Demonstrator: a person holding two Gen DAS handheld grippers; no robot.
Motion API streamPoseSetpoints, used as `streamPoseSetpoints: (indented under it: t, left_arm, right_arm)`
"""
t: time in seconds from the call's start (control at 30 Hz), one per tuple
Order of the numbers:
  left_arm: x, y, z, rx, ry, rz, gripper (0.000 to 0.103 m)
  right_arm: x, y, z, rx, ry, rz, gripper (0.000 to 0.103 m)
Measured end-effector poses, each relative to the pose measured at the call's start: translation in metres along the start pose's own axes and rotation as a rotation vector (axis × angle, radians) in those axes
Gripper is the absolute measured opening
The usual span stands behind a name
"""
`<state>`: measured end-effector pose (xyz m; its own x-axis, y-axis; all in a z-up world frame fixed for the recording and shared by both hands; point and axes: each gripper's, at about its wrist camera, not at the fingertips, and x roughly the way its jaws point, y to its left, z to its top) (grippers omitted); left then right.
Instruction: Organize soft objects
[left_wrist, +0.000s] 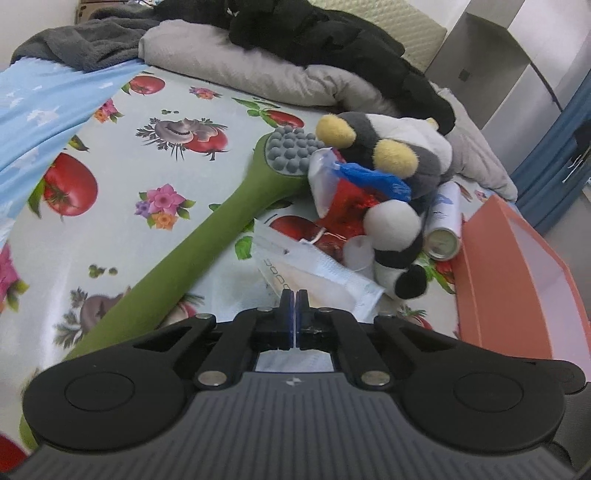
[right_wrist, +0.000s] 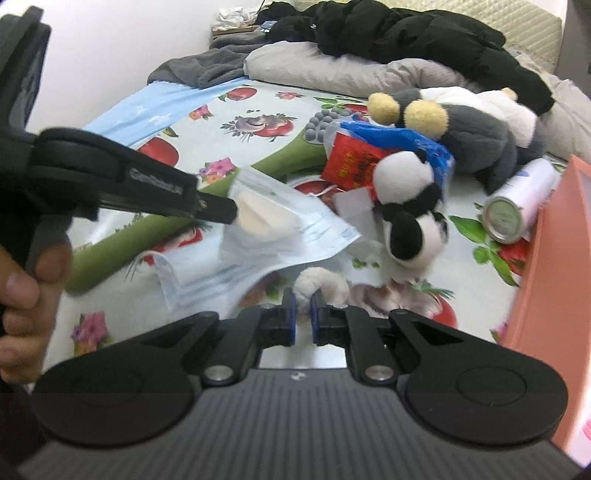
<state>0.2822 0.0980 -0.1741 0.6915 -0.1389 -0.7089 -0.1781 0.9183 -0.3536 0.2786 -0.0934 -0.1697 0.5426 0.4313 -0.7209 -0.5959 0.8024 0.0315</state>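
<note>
My left gripper (left_wrist: 294, 295) is shut on the edge of a clear, blue-backed packet (left_wrist: 321, 273) with a beige pad inside. In the right wrist view the left gripper (right_wrist: 229, 211) holds this packet (right_wrist: 273, 221) lifted off the bedsheet. My right gripper (right_wrist: 303, 297) is shut on a cream fluffy plush piece (right_wrist: 321, 284) low over the sheet. A small panda plush (left_wrist: 397, 243) (right_wrist: 410, 206) lies just beyond it. Behind the panda rests a grey-and-white plush with yellow feet (left_wrist: 388, 147) (right_wrist: 472, 136).
A green long-handled massager (left_wrist: 207, 236) lies across the fruit-print sheet. Red and blue bags (left_wrist: 351, 199), a spray can (right_wrist: 517, 206) and a blue face mask (right_wrist: 192, 273) are scattered around. An orange box (left_wrist: 517, 273) (right_wrist: 554, 258) stands at the right. Pillow and dark clothes lie behind.
</note>
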Motion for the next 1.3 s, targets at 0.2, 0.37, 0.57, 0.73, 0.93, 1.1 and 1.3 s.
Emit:
streamPoseSetpoints:
  t: [0.2,0.37,0.57,0.73,0.93,1.1,1.3]
  left_arm:
    - [-0.037,-0.009,-0.024,0.002,-0.019,-0.027,0.000]
    - [-0.068,-0.016,-0.050,-0.008,-0.025,-0.054,0.000]
    - [-0.089,-0.012,-0.083,-0.031,0.010,-0.067,0.000]
    - [-0.097,-0.006,-0.110,-0.042,0.051,-0.041,0.000]
    - [-0.094,0.004,-0.121,-0.060,0.091,-0.004,0.001]
    - [-0.086,0.002,-0.118,-0.052,0.105,0.010,0.021]
    - [-0.075,-0.001,-0.114,-0.060,0.106,0.010,0.050]
  right_arm:
    - [-0.028,0.011,-0.020,-0.040,0.004,-0.041,0.011]
    - [-0.048,0.022,-0.040,-0.088,0.013,-0.074,0.011]
    - [-0.066,0.033,-0.065,-0.124,0.042,-0.082,0.012]
    - [-0.070,0.031,-0.081,-0.043,0.078,-0.020,0.013]
    - [-0.072,0.020,-0.087,0.087,0.079,0.018,0.046]
    - [-0.068,0.011,-0.087,0.146,0.059,0.011,0.056]
    - [-0.050,0.010,-0.087,0.165,0.075,0.014,0.060]
